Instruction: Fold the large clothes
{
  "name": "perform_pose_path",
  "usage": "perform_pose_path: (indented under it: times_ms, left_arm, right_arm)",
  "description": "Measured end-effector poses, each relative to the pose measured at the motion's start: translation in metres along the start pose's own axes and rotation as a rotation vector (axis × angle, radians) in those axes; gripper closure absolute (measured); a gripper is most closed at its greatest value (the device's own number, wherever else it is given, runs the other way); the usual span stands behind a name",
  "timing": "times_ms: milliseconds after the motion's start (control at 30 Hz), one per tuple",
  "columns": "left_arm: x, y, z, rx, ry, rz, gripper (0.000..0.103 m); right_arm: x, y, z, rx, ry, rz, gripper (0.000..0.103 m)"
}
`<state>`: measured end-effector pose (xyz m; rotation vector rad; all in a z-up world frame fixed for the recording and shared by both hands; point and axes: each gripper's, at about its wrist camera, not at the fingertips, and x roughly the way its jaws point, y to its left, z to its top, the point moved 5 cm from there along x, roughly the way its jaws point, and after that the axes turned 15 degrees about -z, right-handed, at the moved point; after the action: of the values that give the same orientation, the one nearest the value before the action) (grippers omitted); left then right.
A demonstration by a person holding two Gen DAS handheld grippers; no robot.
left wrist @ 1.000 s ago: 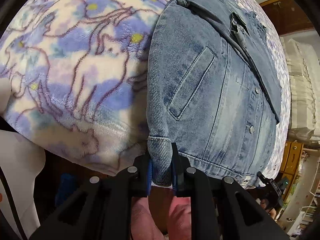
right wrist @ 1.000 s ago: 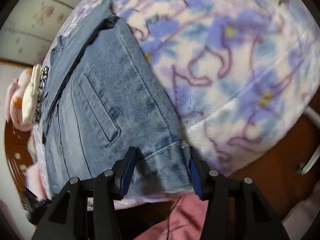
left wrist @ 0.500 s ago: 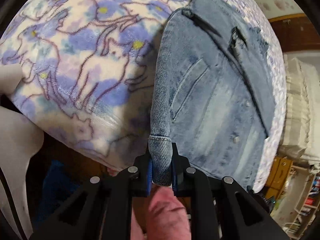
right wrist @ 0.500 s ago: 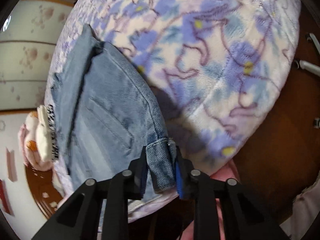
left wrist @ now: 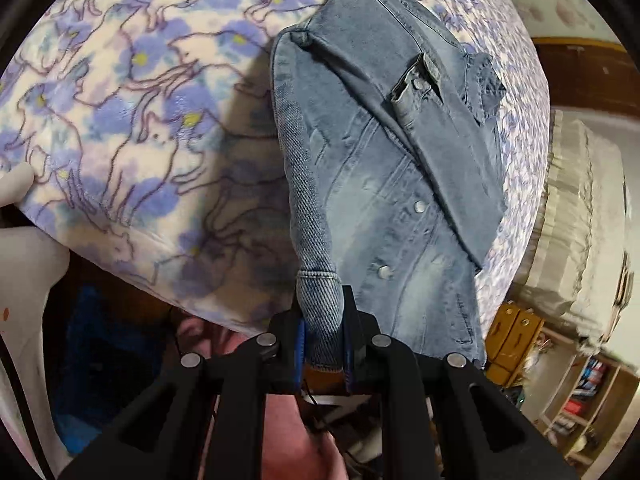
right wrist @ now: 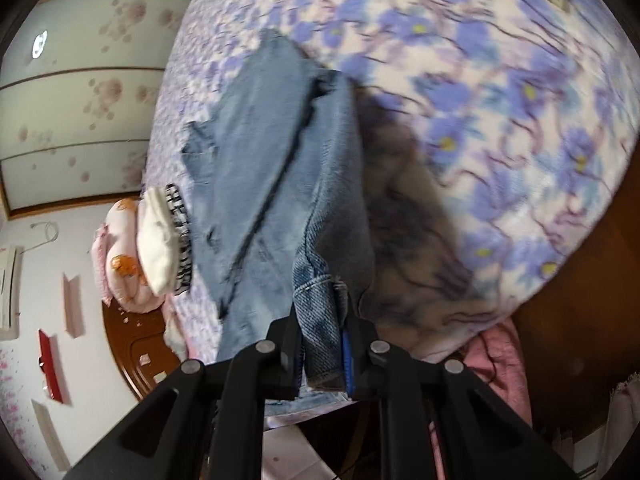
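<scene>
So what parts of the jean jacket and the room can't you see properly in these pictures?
- Left wrist view: the denim jacket's hem corner is hidden between the left claw's fingers.
- Right wrist view: the jacket is motion-blurred, so its buttons and pocket cannot be made out; the right claw covers the hem corner.
- Right wrist view: the print on the white pillow is too small to read.
- Left wrist view: the shelf items are tiny.

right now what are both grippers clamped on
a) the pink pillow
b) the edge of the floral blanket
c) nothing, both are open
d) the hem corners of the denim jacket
d: in each wrist view the left gripper and the right gripper have their jaws pinched on a bottom corner of the denim jacket, which is lifted off the floral blanket.
</scene>
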<state>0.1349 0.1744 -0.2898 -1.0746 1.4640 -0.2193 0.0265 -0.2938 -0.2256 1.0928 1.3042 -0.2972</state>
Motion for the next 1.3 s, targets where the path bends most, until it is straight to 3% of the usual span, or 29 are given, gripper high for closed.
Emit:
perform_pose_path:
  times_ms: [300, 500, 633, 833, 1000, 1100, 1300]
  left_arm:
    - [-0.033, -0.083, 0.040, -0.023, -0.069, -0.073, 0.091]
    - [-0.048, -0.131, 0.090, -0.039, -0.151, -0.113, 0.091]
    - [-0.050, -0.149, 0.136, -0.065, -0.199, -0.138, 0.092]
    - [-0.025, -0.163, 0.230, -0.084, -0.242, -0.106, 0.092]
    - [0.031, -0.151, 0.304, -0.104, -0.221, -0.077, 0.091]
    - [0.062, -0.142, 0.332, -0.105, -0.203, -0.046, 0.091]
    - [0.114, -0.104, 0.379, -0.200, -0.173, -0.055, 0.091]
  right_arm:
    - [-0.038, 0.071, 0.053, -0.112, 0.037, 0.077, 0.090]
    - [-0.061, 0.121, 0.112, -0.167, -0.001, 0.131, 0.090]
    - [-0.056, 0.156, 0.156, -0.212, -0.025, 0.118, 0.091]
    - [-0.013, 0.198, 0.227, -0.212, -0.035, 0.087, 0.091]
    - [0.052, 0.218, 0.276, -0.195, -0.041, 0.018, 0.091]
    - [0.090, 0.226, 0.300, -0.214, -0.061, -0.032, 0.091]
    - [0.156, 0.212, 0.333, -0.113, -0.025, -0.076, 0.090]
